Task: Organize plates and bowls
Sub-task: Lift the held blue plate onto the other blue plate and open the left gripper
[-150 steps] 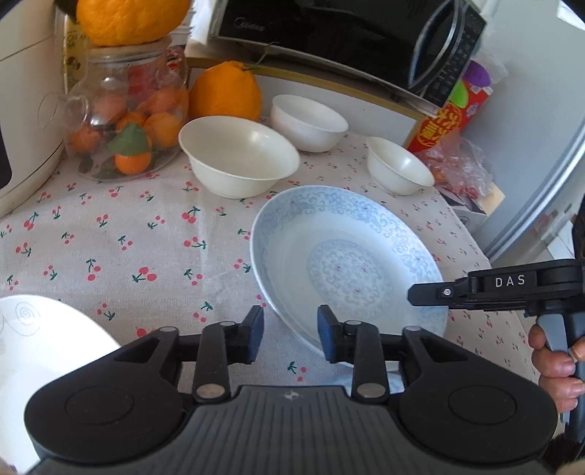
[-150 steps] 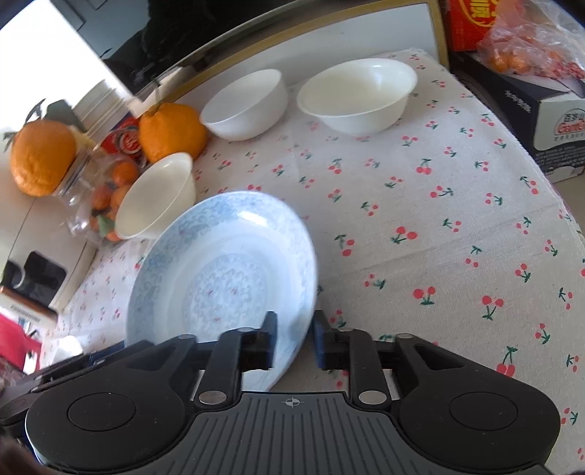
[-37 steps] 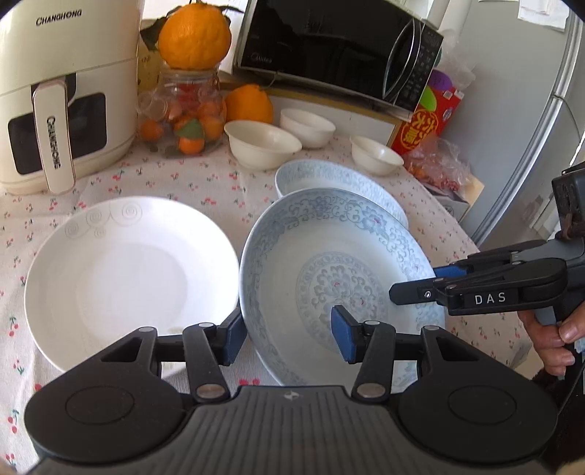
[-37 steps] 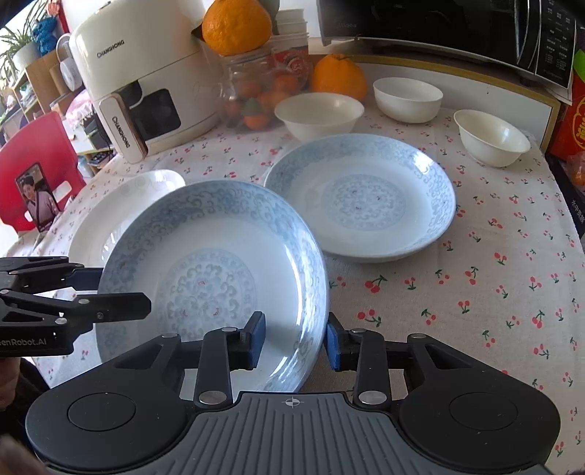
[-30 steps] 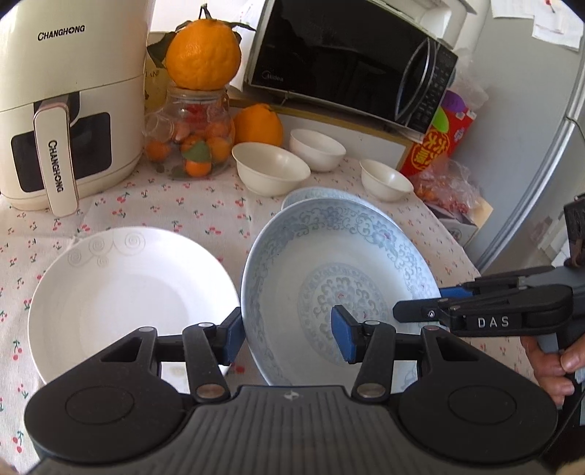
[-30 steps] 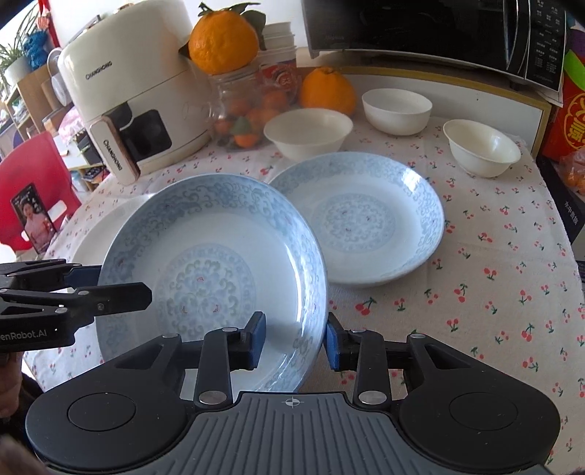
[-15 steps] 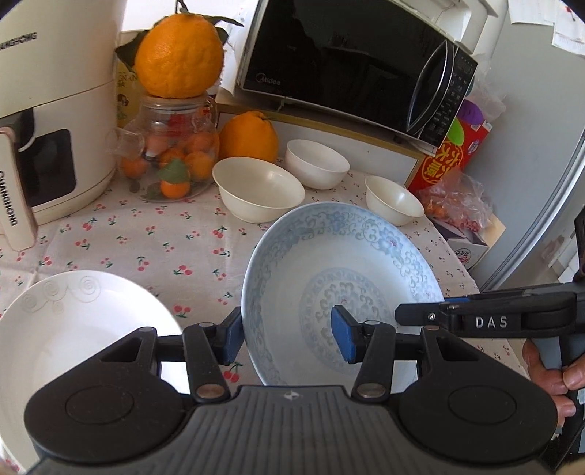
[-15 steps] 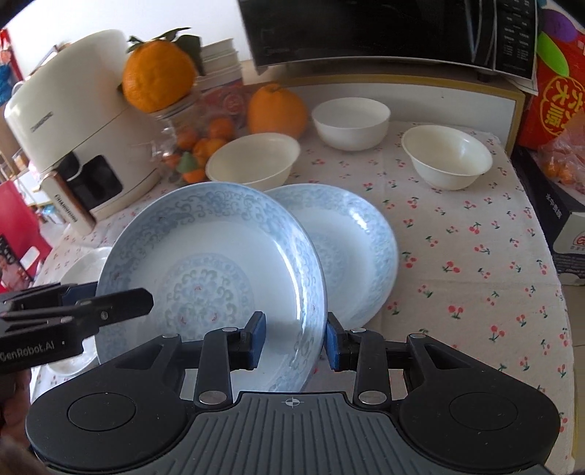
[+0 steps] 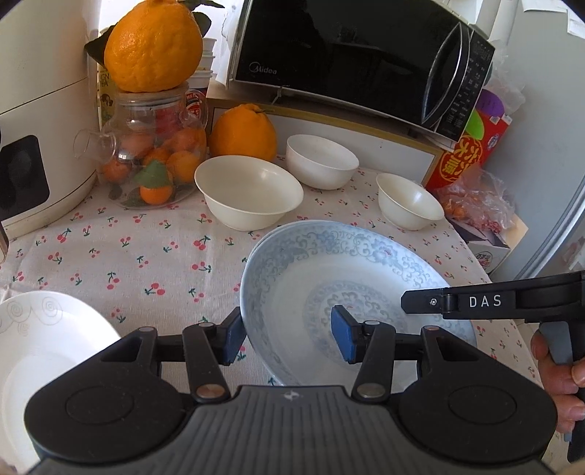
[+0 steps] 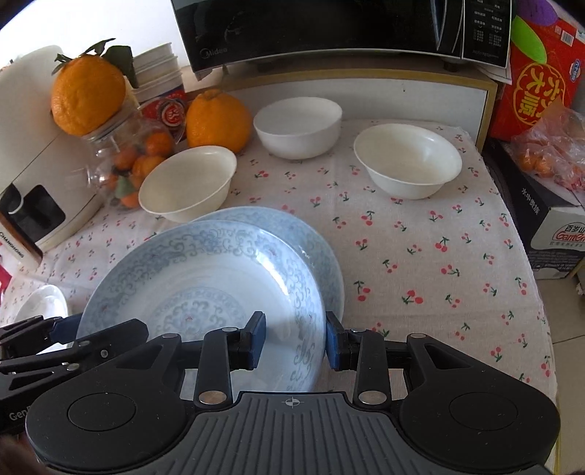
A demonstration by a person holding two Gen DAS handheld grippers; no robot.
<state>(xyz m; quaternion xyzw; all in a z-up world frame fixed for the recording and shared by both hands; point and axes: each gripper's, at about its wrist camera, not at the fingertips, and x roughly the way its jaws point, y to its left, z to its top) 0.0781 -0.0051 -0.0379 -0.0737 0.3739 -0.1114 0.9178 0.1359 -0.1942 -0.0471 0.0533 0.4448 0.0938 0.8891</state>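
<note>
The left gripper [image 9: 287,334] is straddling the near-left rim of a blue-patterned plate [image 9: 365,277], one pad outside and one over the bowl of it; whether both pads are pressing is hard to tell. A second rim edge seems to be showing just beyond that plate. The right gripper [image 9: 406,303] is reaching in over the plate's right side. Behind the plate three white bowls [image 9: 248,190] are sitting on the cherry-print cloth [image 9: 128,255]; a white plate [image 9: 44,339] is lying to its left.

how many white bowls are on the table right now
3. A large bowl beside the glass jar, another at the back below the microwave, and a third toward the right edge. None appears hidden.
</note>
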